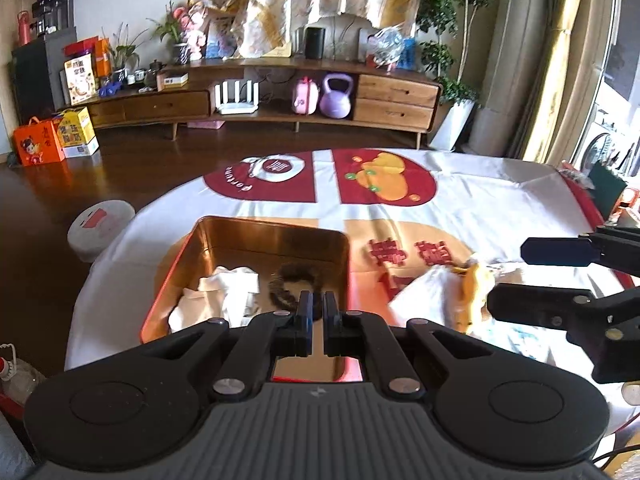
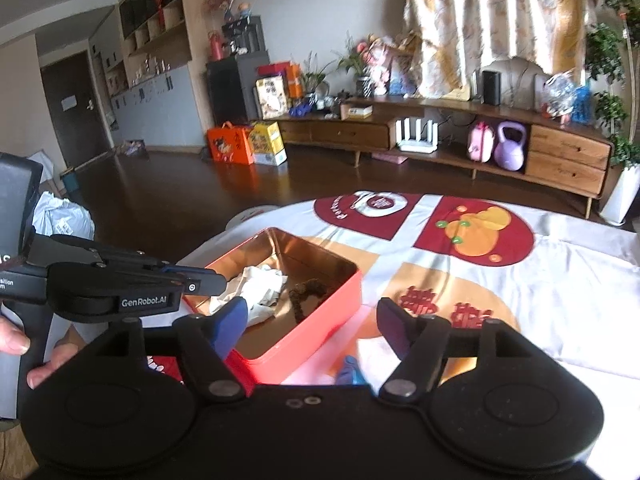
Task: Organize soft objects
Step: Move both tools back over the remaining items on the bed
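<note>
Hovering over the near edge of the red tin (image 1: 172, 280), the left hand-held gripper (image 1: 317, 312) has its jaws nearly together on nothing; white cloth (image 1: 228, 296) and a dark scrunchie (image 1: 288, 284) lie inside. Right of it, a white-and-yellow soft toy (image 1: 444, 292) lies on the worktop (image 1: 480, 200).

From the right wrist, the right hand-held gripper (image 2: 312, 320) is spread wide and empty, just near of the tin (image 2: 320, 320).

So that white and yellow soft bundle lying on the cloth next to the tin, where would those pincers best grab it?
Probably at the raised yellow fold on top of the white and yellow bundle, coming down from above. It lies slumped on the tablecloth with no handle or firm edge, so a bunched ridge gives the fingers something to pinch. The right gripper is open just beside it; the red tin waits to its left.
</note>
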